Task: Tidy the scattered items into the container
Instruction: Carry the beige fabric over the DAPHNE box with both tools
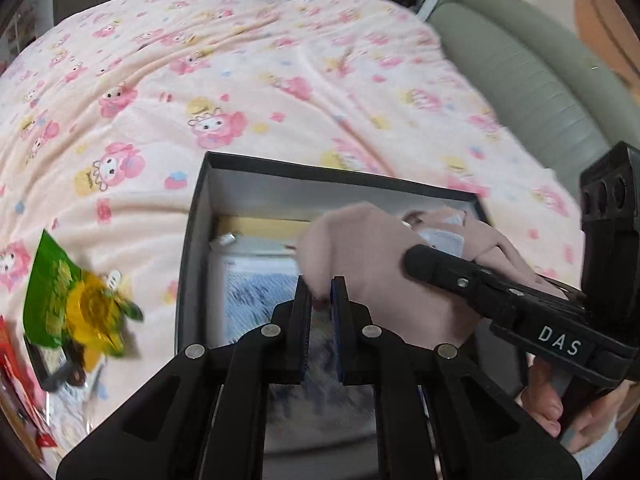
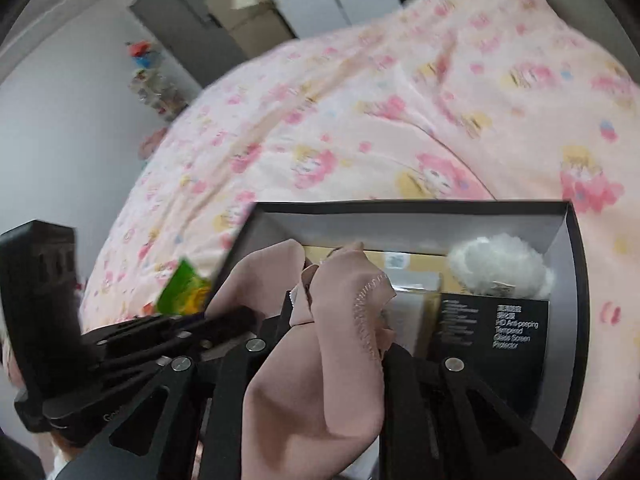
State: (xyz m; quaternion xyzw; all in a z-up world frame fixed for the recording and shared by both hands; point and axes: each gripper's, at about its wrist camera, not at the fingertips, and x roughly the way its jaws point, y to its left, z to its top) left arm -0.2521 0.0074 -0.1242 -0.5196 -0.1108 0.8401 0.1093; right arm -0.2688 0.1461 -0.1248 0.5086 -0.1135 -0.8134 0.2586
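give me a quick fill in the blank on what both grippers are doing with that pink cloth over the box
1. Both grippers pinch the pink ____ above the box.
2. The fluffy white ball lies ____ the box.
3. The green packet lies on the blanket, ____ the box.

Missing words: cloth; inside; outside

The soft pink cloth [image 2: 312,360] hides one pad of the right hand-held gripper [image 2: 336,320] and much of the black cardboard box [image 2: 576,280]. The green and yellow snack packet [image 1: 76,300] is blurry, so its words cannot be read. A red thing [image 1: 16,380] is cut off by the picture's left edge.
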